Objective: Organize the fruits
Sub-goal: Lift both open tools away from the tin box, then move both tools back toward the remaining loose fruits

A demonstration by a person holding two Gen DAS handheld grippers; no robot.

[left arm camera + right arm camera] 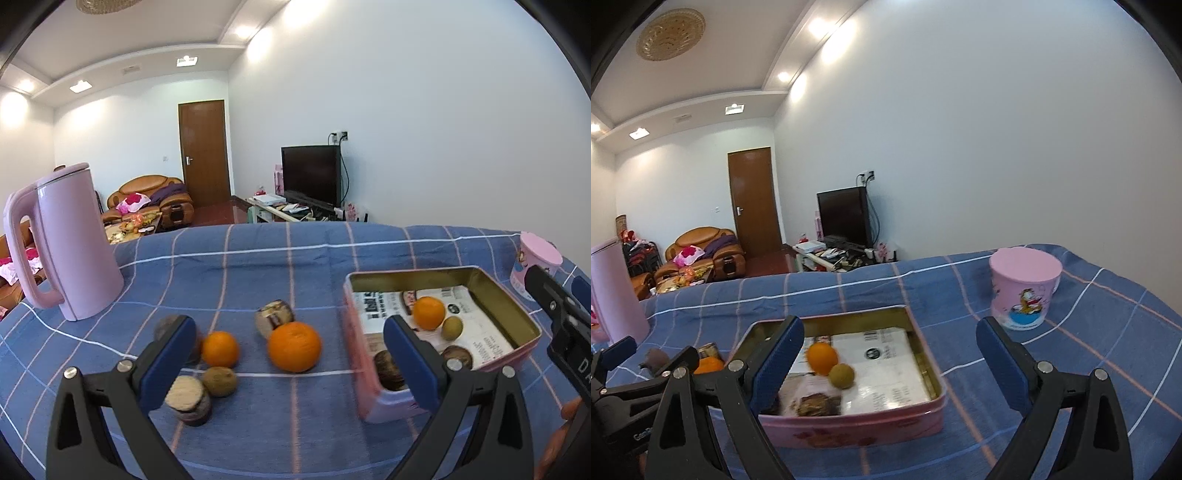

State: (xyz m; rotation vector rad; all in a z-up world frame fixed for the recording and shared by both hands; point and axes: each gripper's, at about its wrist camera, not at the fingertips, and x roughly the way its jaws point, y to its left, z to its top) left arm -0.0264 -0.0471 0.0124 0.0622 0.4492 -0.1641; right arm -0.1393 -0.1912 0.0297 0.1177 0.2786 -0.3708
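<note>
Orange (822, 358) and kiwi (841, 376) inside pink tin (849, 432); both hand-held grippers (290, 360) (890, 365) released.

Three oranges (294, 346), two kiwis (220, 381), perhaps five brown fruits (189, 400).

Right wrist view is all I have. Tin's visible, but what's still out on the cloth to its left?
Observer: A larger orange, a smaller orange and a kiwi lie on the blue cloth, left of the tin. There are also brown round pieces I can't identify.
Operator: Left claw holding anything?
Observer: No. The left claw is open and grips nothing; the larger orange lies ahead of it.
</note>
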